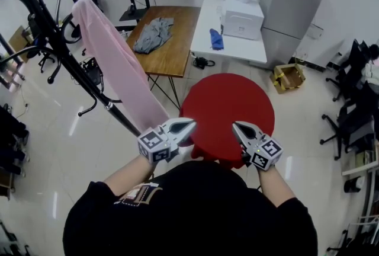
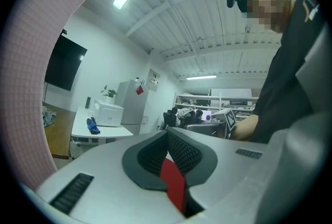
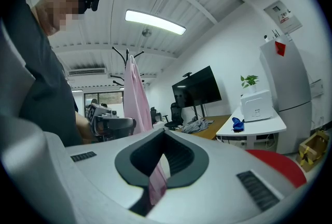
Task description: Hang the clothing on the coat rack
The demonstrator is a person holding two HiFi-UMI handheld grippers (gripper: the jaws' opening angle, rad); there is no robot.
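Both grippers level in front of the person's chest, above the red round stool (image 1: pixel 228 106).
- Left gripper (image 1: pixel 188 126): jaws closed together, nothing between them. The red in the slit is the stool beyond.
- Right gripper (image 1: pixel 238 127): jaws closed together, empty. The pink in its slit is the garment on the rack, well apart.

Task's things:
- Pink garment (image 1: pixel 115 65) already draped over an arm of the black coat rack (image 1: pixel 56 41), hanging long down its left side.
- Grey garment (image 1: pixel 153 34) lies crumpled on the wooden table (image 1: pixel 177 47), well apart from both grippers and from the rack.

Step, as I judge it: between hangings, hands idle. The next move calls for reaching across to the wooden table, parting one pair of jaws, pinching the grey garment by an edge or collar, then carrying it to a free hook.

Count: two grippers, one rack, one hung garment, one garment on the table, one blue cloth (image 1: pixel 216 39) on the white table (image 1: pixel 207 24).
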